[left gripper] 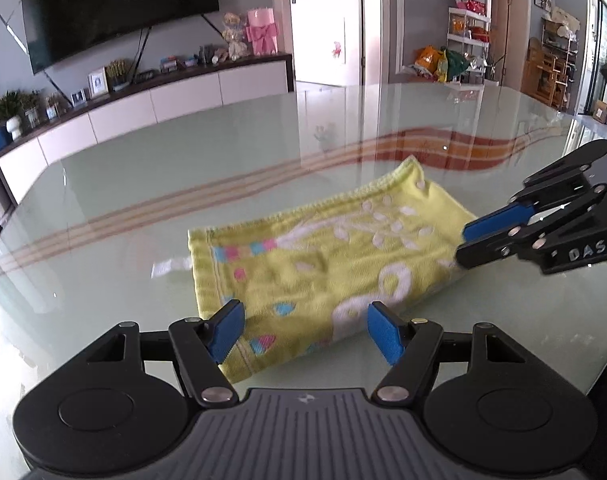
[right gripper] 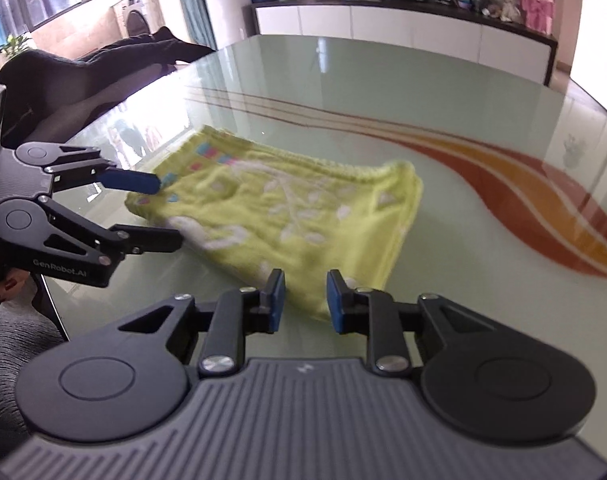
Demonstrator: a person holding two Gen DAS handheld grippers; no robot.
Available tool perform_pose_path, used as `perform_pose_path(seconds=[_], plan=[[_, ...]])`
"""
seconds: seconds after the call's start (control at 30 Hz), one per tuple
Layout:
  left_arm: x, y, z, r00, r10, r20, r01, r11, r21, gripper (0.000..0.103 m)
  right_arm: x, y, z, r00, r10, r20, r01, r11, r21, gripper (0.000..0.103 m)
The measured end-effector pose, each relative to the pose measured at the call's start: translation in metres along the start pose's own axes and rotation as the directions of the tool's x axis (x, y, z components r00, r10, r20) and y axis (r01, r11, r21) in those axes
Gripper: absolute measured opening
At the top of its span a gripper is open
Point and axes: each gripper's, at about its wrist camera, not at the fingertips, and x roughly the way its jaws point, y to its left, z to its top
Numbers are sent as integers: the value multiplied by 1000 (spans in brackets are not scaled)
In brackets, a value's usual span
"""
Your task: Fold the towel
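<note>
A yellow-green towel [left gripper: 315,264] with white, pink and blue patterns lies folded on the glass table; it also shows in the right wrist view [right gripper: 287,208]. My left gripper [left gripper: 303,330] is open, its blue pads either side of the towel's near edge; it shows from the side in the right wrist view [right gripper: 165,210]. My right gripper [right gripper: 305,300] is partly open at the towel's near corner, nothing between the pads; in the left wrist view [left gripper: 463,246] it sits at the towel's right end.
The glass table [left gripper: 143,184] has orange and red stripes [right gripper: 523,200] beyond the towel. A TV cabinet [left gripper: 143,104] stands behind it. A dark sofa or chair [right gripper: 83,80] is past the table's left edge.
</note>
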Motion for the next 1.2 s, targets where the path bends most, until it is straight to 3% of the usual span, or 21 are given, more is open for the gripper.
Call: perform_pose_path(seconds=[0.23, 0.5, 0.63, 0.83, 1.03, 1.2], plan=[[6, -9, -4, 1000, 24, -6, -24, 997, 69, 74, -2, -11, -3, 1000, 11, 2, -12, 999, 49, 20], [-5, -10, 3, 1000, -18, 21, 17, 999, 30, 75, -22, -20, -5, 998, 17, 61, -25, 993, 117, 25], [-10, -36, 13, 994, -93, 60, 89, 994, 66, 75, -23, -40, 1, 997, -9, 73, -5, 982, 189, 26], [6, -105, 27, 976, -196, 96, 173, 963, 207, 76, -9, -60, 24, 997, 22, 77, -39, 972, 230, 26], [34, -142, 34, 976, -198, 85, 175, 959, 222, 73, 12, -65, 33, 999, 43, 23, -47, 979, 201, 30], [50, -145, 36, 984, -166, 58, 153, 970, 186, 58, 23, -77, 29, 997, 71, 1, -70, 974, 214, 30]])
